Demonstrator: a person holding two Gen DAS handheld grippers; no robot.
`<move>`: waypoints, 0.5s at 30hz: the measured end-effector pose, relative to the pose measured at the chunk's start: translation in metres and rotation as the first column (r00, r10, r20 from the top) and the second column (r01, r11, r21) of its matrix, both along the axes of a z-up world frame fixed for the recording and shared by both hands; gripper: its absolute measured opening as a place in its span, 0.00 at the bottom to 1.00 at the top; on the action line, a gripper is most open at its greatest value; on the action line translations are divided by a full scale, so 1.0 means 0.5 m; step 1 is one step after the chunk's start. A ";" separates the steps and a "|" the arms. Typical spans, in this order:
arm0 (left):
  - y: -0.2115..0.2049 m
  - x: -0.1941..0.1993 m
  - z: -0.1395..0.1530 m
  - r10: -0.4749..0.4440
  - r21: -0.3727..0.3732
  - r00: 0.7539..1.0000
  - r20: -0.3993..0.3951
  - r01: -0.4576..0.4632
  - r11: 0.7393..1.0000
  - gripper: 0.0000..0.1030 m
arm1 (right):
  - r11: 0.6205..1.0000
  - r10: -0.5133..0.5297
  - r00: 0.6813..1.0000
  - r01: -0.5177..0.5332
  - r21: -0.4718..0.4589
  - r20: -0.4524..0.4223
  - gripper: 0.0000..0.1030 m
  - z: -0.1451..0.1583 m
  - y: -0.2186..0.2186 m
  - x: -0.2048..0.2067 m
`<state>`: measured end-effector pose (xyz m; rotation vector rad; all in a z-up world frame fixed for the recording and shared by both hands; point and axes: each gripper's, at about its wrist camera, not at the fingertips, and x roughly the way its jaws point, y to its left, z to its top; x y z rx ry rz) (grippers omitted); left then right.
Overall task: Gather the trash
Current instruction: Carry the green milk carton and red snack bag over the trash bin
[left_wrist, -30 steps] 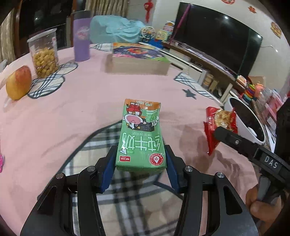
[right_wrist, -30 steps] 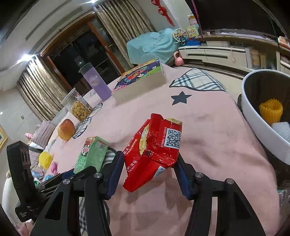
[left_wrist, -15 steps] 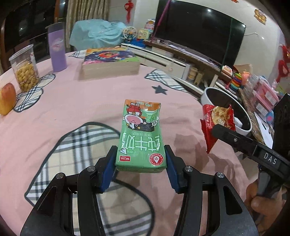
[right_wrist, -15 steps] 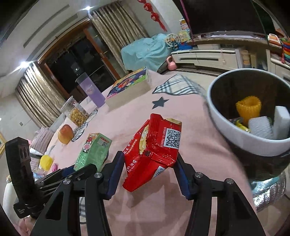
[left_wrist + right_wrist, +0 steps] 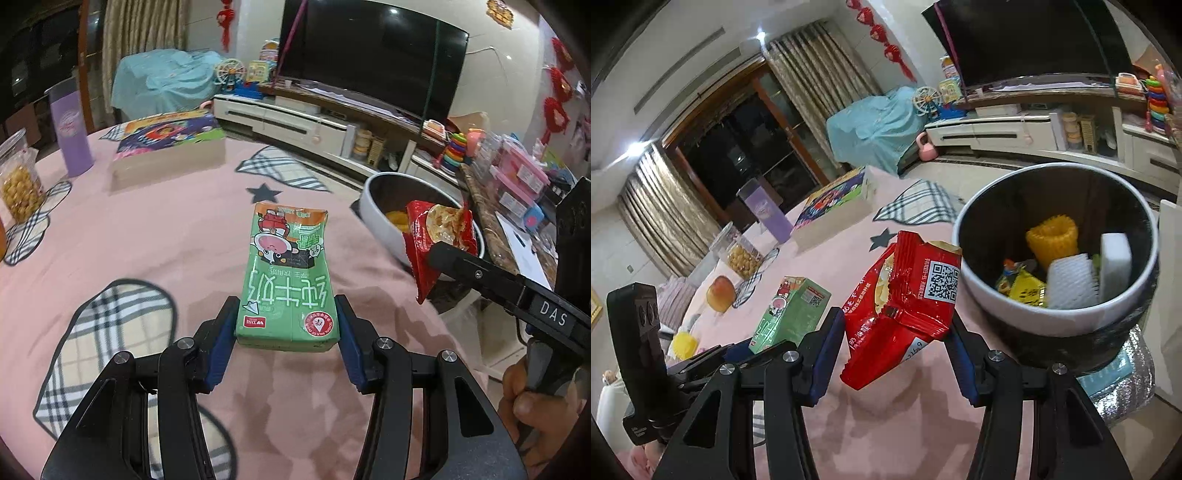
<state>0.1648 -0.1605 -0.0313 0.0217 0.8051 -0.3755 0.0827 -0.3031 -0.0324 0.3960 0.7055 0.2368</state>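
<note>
So, working left to right: at the far left of the counter [image 5: 177,229] sit things that do not read as trash, namely a jar of yellow snacks [image 5: 16,173], a purple tumbler [image 5: 72,129] and a flat picture box [image 5: 170,147], all untouched on the pink cloth. An orange-red fruit [image 5: 720,293] shows there too in the right wrist view. In the middle, the left gripper [image 5: 287,341] has its blue-padded fingers [image 5: 221,339] part-way closed against the two sides of a green milk carton [image 5: 288,280]. The carton is held clear above the cloth, its printed face up and its far end pointing toward the bin. Further right, the right gripper [image 5: 895,352] likewise has its fingers [image 5: 827,350] clamped about halfway on a torn red snack wrapper [image 5: 905,295], which hangs crumpled just beside the bin's near rim, not yet over the opening. At the far right stands the bin [image 5: 982,295], a white-rimmed round tub with a dark inside, set off the counter's edge. It already holds a yellow foam net [image 5: 1051,238], white foam pieces [image 5: 1071,284] and a yellow wrapper [image 5: 1025,290], so part of the collecting looks done. I judge the task well advanced: both pieces are lifted and near the bin, and what is left is to carry each over the rim and let go, wrapper likely first since it is closer. No other loose trash shows on the counter, though its near-left part is out of view
</note>
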 end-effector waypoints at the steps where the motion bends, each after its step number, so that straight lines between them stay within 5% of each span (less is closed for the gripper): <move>1: -0.009 0.000 0.002 -0.008 0.001 1.000 0.003 0.008 1.000 0.49 | 1.000 -0.005 1.000 0.005 0.000 0.003 0.54 0.002 -0.006 -0.001; 15: -0.110 0.009 0.017 -0.094 0.019 0.995 0.017 0.094 0.995 0.49 | 0.995 -0.096 0.995 0.096 0.006 0.016 0.54 0.016 -0.093 -0.023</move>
